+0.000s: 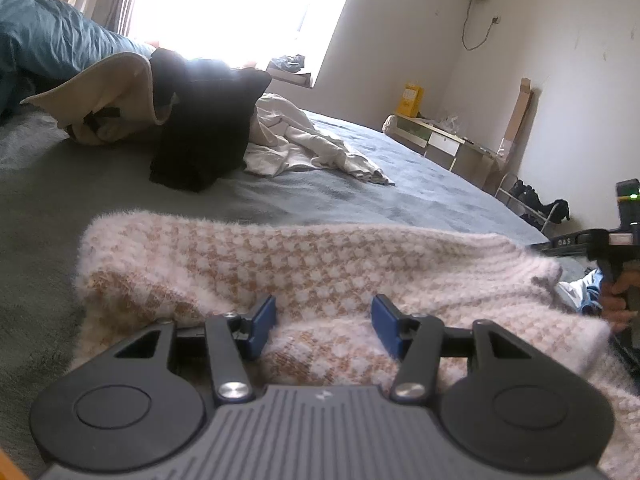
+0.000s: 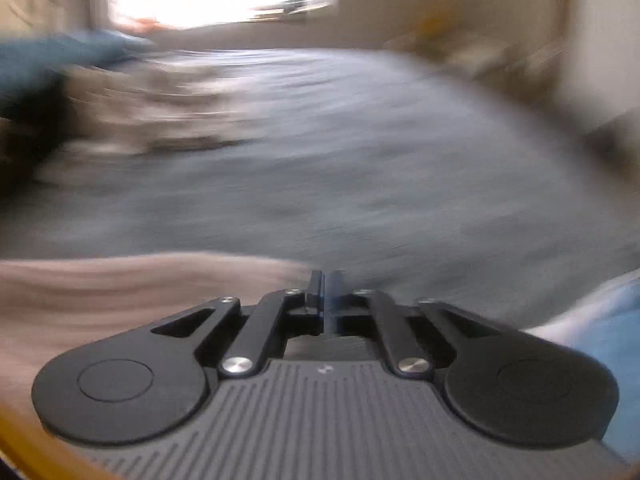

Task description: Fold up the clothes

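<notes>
So the fuzzy pink-and-tan sweater (image 1: 320, 276) is lying along the near edge of the bed (image 1: 400, 184), right under the left hand-held gripper (image 1: 324, 322), whose jaws are spread wide with nothing in them. The right hand-held gripper (image 2: 325, 292) looks pinched closed and empty, though that view is blurry. The knit looks soft, light and floppy, so I'd grab a hem corner. Count: one sweater, plus three more garments piled toward the far-left corner.
</notes>
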Motion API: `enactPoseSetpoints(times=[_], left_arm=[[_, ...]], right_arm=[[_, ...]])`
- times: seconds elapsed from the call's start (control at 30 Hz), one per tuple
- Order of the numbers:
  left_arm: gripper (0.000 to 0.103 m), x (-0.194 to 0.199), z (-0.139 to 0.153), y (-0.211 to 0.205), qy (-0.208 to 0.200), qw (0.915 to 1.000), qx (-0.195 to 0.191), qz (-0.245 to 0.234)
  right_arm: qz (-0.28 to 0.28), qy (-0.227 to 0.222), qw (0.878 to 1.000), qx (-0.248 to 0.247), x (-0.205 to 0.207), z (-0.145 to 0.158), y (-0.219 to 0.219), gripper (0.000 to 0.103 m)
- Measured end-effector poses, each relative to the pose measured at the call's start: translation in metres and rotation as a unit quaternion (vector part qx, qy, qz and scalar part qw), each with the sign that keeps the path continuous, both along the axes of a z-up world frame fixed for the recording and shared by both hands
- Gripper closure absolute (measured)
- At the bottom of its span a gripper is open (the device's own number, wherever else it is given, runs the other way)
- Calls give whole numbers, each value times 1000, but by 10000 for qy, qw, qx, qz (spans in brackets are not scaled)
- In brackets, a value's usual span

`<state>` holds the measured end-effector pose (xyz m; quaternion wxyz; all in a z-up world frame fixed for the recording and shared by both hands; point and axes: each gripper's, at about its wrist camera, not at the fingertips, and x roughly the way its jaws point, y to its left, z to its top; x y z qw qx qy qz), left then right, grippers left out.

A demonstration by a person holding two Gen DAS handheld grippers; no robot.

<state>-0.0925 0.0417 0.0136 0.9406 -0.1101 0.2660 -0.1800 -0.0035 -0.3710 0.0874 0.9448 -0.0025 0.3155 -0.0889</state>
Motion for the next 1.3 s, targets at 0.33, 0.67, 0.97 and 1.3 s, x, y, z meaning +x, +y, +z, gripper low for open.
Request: enactPoseSetpoints(times=[0.33,0.67,0.97,1.3], left_arm=[[48,9,-3,-6,-25,10000,-36,-19],[48,8,-3,-4,-53,10000,-29,-35],[48,7,-3,-1,-51,10000,-57,-38],[48,8,-3,-1,-73,9999,-46,-51]], right_arm=[[2427,656,9476,1972,-10,-3,99,97],[1205,603,9737,1837,-24,-27,6,103],[2356,291,9510,1978,-43,35,99,84],[1942,764,9694,1290,-28,-29,104,91]])
